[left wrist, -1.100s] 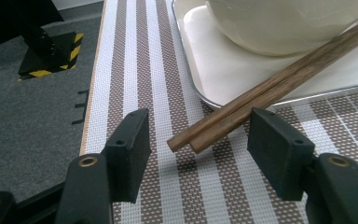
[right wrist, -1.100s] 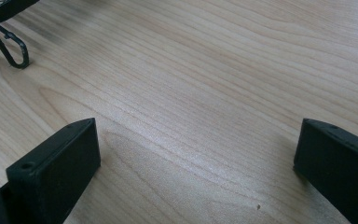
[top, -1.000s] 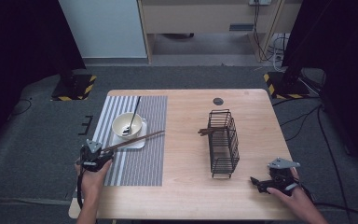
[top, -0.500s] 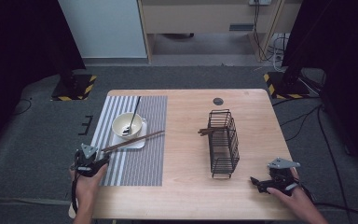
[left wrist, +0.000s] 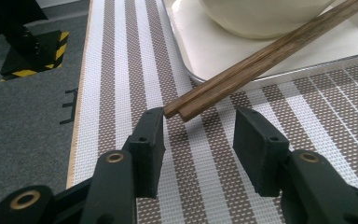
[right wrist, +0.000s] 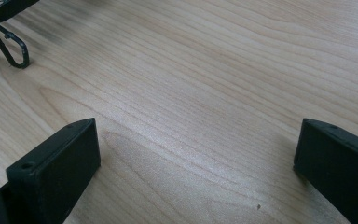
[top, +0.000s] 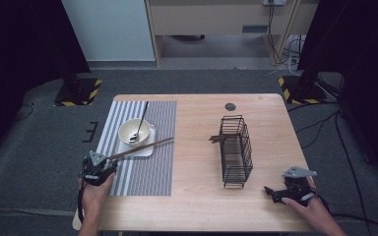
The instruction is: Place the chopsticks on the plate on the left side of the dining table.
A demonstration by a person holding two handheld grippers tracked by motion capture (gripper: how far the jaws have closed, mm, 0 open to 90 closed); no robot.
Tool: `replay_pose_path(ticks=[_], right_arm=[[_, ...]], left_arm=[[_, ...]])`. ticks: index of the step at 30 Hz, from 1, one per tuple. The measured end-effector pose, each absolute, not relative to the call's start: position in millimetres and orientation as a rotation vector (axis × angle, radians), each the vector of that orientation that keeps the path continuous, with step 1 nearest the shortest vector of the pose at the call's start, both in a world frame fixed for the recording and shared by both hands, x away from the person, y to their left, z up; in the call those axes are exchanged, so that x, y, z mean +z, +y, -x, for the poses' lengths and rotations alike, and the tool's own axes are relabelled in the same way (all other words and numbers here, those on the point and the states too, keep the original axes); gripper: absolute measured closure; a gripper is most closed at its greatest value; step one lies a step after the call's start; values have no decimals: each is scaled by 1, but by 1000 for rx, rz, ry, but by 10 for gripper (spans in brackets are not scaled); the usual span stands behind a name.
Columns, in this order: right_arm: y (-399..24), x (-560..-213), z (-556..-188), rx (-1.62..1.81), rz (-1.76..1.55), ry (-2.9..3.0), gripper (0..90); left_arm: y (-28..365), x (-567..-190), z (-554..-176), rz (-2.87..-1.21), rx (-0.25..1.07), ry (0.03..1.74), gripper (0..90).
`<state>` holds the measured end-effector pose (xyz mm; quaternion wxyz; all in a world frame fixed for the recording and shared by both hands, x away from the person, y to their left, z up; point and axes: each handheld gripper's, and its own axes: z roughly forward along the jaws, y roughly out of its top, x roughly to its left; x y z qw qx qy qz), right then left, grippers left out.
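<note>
Left tongs (left wrist: pixel 198 140): jaws apart, just been closing; ends of the two chopsticks (left wrist: pixel 261 58) sit between them, at the left pad, not yet clamped.
Chopsticks: at upper centre of the left gripper view, leaning on the white tray (left wrist: pixel 279 60) so their ends are easy to pinch.
Right tongs (right wrist: pixel 196 163): wide apart over the bare table (right wrist: pixel 214 70), waiting.
Count: one bowl (top: pixel 134 132), one wire basket (top: pixel 236 150).
</note>
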<state>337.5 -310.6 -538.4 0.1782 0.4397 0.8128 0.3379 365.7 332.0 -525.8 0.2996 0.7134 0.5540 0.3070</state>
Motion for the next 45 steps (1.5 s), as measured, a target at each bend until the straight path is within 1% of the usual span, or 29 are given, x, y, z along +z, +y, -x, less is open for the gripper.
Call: replay_pose_path(ticks=[22,31,45], right_arm=[[-311,-538,-337,955,-1244,2300,2],[-311,-538,-337,954,-1245,2299,2],[-311,-538,-337,954,-1245,2300,2]], left_arm=[[331,-525,-368,-1893,822,1463,521],[334,-525,-368,-1886,810,1470,584],[337,-525,-370,-1872,815,1488,577]])
